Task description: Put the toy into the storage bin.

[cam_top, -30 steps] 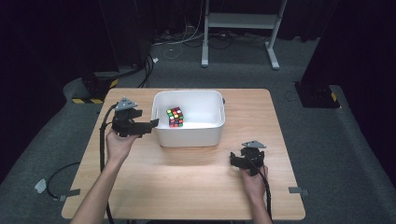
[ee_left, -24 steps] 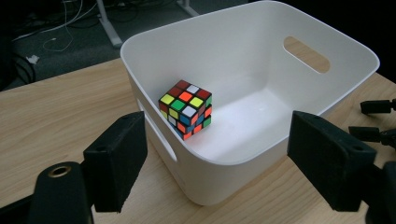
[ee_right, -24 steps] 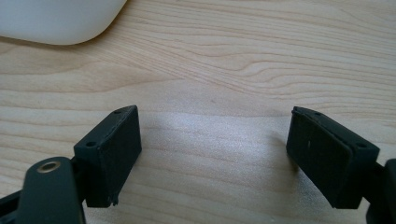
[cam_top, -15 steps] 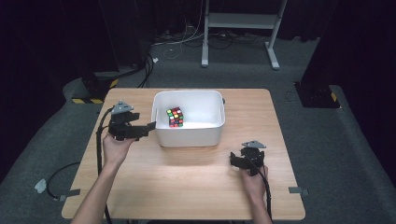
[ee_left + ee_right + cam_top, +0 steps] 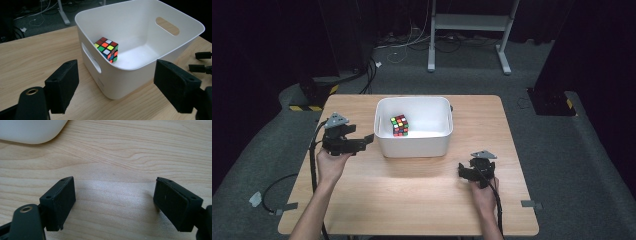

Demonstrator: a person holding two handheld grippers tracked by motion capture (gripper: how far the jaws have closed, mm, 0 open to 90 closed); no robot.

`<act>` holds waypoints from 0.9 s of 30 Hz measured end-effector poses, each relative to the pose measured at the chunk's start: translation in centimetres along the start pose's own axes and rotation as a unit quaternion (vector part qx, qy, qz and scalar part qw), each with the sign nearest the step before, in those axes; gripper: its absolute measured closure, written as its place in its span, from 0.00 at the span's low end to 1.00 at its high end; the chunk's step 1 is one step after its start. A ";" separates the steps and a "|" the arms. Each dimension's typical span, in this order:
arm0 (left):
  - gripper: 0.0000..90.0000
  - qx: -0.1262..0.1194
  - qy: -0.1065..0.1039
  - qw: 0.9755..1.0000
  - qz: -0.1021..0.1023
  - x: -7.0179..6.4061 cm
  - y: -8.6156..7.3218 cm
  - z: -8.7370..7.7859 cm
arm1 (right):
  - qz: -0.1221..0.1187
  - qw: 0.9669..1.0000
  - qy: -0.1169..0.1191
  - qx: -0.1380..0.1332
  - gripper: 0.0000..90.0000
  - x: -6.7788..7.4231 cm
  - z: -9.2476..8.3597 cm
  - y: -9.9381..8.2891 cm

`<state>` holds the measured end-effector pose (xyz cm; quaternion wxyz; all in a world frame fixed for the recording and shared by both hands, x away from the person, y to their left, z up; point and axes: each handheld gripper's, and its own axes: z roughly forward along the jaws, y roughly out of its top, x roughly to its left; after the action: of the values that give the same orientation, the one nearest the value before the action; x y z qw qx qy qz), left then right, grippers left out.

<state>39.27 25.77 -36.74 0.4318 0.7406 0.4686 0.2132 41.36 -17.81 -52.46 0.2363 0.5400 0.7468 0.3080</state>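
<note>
A pale wooden counter [image 5: 412, 200] stands on grey carpet in a dark room. In the white bin [image 5: 414, 145] near its middle, a twisty puzzle cube [image 5: 399, 125] sits against the left wall, glossy stickered squares in red, green, yellow and white. The bin is smooth plastic with rounded corners and slot handles. The left tongs [image 5: 368, 138] hover just left of the bin, jaws apart and empty, aimed at it. The right tongs [image 5: 460, 170] rest low over the counter near the bin's right corner, jaws also apart, empty. This looks like the approach step; next, the left tongs probably need to lift over the rim and straddle the cube's flat sides.
</note>
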 end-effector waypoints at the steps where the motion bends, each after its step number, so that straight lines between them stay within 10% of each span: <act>1: 0.23 0.000 0.000 1.000 -0.001 0.0 -0.1 0.0 | 0.000 1.000 0.000 0.000 0.20 0.0 0.0 0.0; 27: 0.23 -0.005 -0.006 0.999 -0.039 0.8 -2.9 -1.0 | -0.001 1.000 0.000 0.000 0.20 0.0 0.0 0.0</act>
<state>37.47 27.45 -38.75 0.4463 0.7210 0.4934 0.1938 41.37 -17.81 -52.45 0.2366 0.5395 0.7471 0.3079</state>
